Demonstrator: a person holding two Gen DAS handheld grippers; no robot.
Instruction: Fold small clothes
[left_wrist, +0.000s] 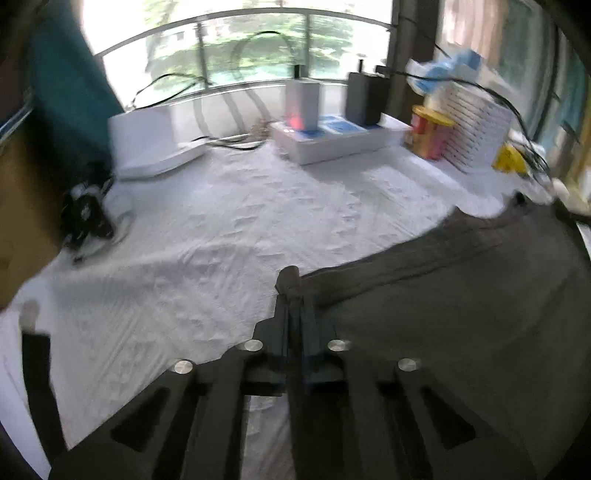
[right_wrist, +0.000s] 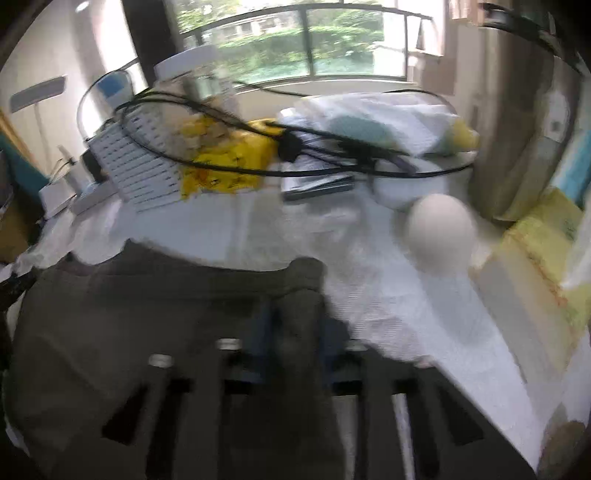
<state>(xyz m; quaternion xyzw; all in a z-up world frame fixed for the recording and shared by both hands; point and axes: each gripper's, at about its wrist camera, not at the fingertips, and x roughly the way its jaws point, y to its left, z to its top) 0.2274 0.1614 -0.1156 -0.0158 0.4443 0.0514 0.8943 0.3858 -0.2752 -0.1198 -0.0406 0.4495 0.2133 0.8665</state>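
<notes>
The left gripper (left_wrist: 293, 291) and right gripper (right_wrist: 301, 291) each pinch a corner of the dark garment (left_wrist: 461, 295), stretched over the white cloth (left_wrist: 221, 229); the fold looks barely begun, with none finished

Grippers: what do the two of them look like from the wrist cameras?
Both match. The left gripper has black angular fingers with triangular cut-outs, four round silver bolt heads and dark blue inner pads. The right gripper looks the same, though blurred. No sleeves or markings show.
</notes>
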